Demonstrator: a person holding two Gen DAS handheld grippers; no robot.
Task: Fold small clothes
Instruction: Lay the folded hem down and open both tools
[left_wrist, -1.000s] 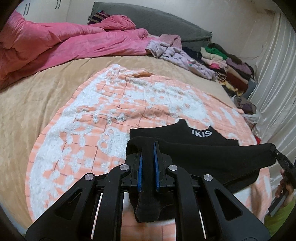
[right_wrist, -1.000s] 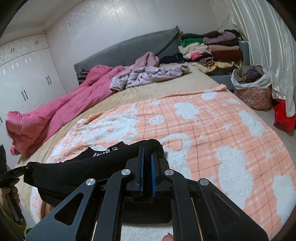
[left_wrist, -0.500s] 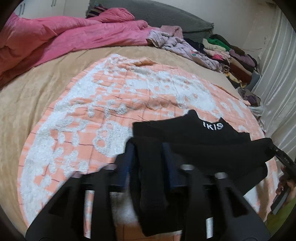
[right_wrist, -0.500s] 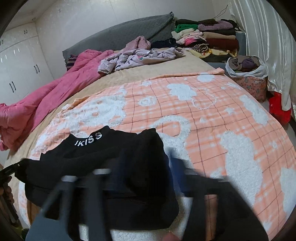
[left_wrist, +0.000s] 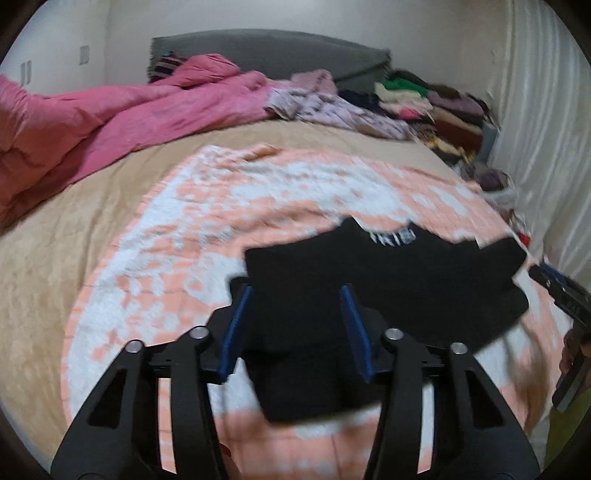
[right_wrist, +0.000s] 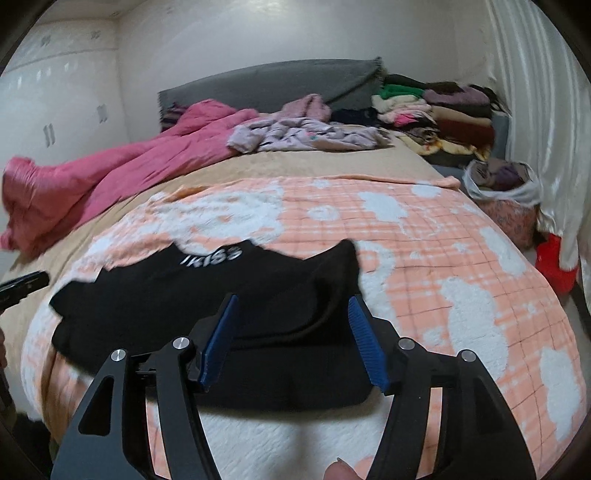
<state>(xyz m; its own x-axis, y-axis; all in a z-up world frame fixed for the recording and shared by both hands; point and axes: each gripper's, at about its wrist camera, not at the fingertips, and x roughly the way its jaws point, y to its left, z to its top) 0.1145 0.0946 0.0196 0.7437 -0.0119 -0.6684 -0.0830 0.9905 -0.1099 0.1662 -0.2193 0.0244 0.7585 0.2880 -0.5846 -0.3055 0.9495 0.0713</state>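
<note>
A small black garment (left_wrist: 388, 280) with white lettering at its collar lies folded over on the orange-and-white blanket (left_wrist: 229, 206); it also shows in the right wrist view (right_wrist: 207, 295). My left gripper (left_wrist: 295, 295) is open, its blue pads spread over the garment's near left edge, holding nothing. My right gripper (right_wrist: 291, 306) is open over the garment's near right edge, also empty. The right gripper's tip shows at the right edge of the left wrist view (left_wrist: 554, 284).
A pink duvet (right_wrist: 110, 173) lies at the far left of the bed. Loose lilac clothes (right_wrist: 303, 133) and a stack of folded clothes (right_wrist: 436, 110) sit at the far right. A bag of clothes (right_wrist: 502, 184) and white curtains (right_wrist: 535, 92) stand right of the bed.
Both grippers were shut on the black garment's folded edge a second ago. They have opened and let it drop onto the blanket, and have drawn back a little.
</note>
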